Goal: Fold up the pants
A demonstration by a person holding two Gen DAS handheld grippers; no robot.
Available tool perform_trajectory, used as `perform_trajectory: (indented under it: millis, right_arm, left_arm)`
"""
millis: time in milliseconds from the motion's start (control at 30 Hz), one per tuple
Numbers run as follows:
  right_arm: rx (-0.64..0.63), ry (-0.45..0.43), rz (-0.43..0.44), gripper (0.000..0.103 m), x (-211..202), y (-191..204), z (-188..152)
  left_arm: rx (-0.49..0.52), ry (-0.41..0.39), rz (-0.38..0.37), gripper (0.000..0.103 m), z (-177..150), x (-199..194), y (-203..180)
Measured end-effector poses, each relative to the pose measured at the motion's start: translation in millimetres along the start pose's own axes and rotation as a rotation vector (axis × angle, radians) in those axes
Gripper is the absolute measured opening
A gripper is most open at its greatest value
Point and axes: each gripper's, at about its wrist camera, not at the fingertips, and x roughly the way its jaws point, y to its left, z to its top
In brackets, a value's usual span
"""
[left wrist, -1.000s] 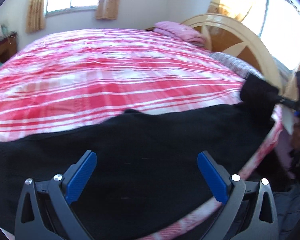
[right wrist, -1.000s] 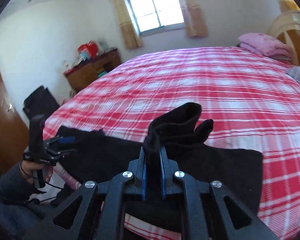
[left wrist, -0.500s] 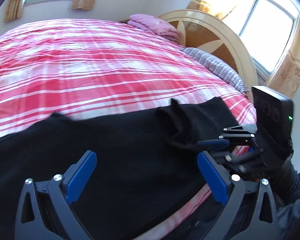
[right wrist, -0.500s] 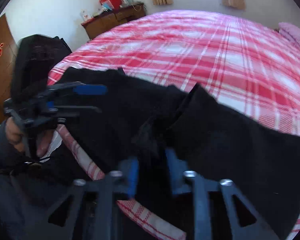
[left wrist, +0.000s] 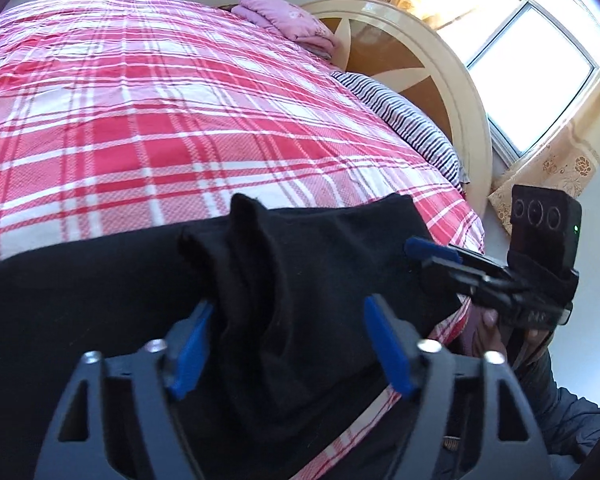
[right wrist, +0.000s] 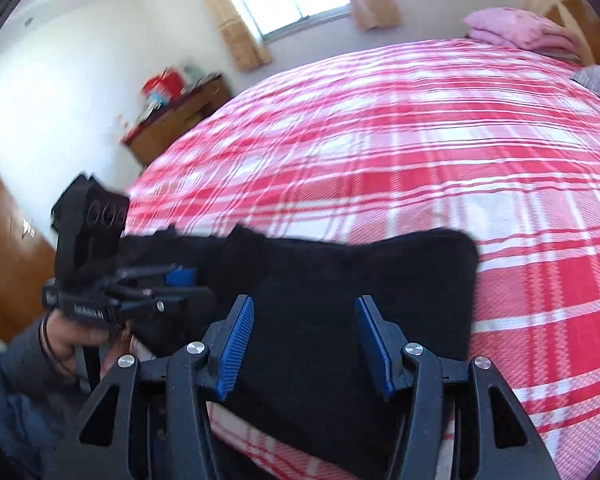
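The black pants (left wrist: 100, 304) lie along the near edge of the bed (left wrist: 180, 120), on its red-and-white checked cover, with part of the cloth hanging over the edge. A second ago the right tongs (right wrist: 304, 340) were clenched on a bunched-up fold of the pants and held it raised above the rest; their jaws have just been opening, and in the right wrist view the blue pads now stand apart over flat black cloth with nothing pinched between them, so the fold has been let go. That fold has not fallen flat: in the left wrist view it stands as a raised ridge (left wrist: 252, 264) on the spread cloth. The left tongs (left wrist: 288, 344), wide open a second ago over plain fabric, have swung across toward that ridge and their jaws have just been closing; the ridge now sits between the two pads, near the left pad, but the pads do not yet appear to press it from both sides, so the left tongs count as released. This reads as a hand-over: the right side gives up the gathered cloth and the left side comes in to take it, likely to carry the fold across. The pants are still mostly unfolded, so the task looks to be at an early stage.
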Motion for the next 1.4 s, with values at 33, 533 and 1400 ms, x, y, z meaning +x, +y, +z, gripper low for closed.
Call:
perform_trajectory:
  millis: [33, 533, 1400]
  right_arm:
    - [0.012, -0.016, -0.002, 0.055, -2.5, -3.8, 1.0]
    - [0.152, -0.188, -0.039, 0.055, -27.0, -34.4, 5.8]
    - [-0.026, -0.160, -0.066, 0.056, -11.0, 0.1, -10.4]
  left_arm:
    - [0.006, 0.008, 0.010, 0.052, -0.3, 2.1, -0.5]
    - [-0.082, -0.080, 0.001, 0.011, -7.9, -56.7, 17.3]
    - [-0.090, -0.090, 0.061, 0.008, -25.7, -49.1, 34.7]
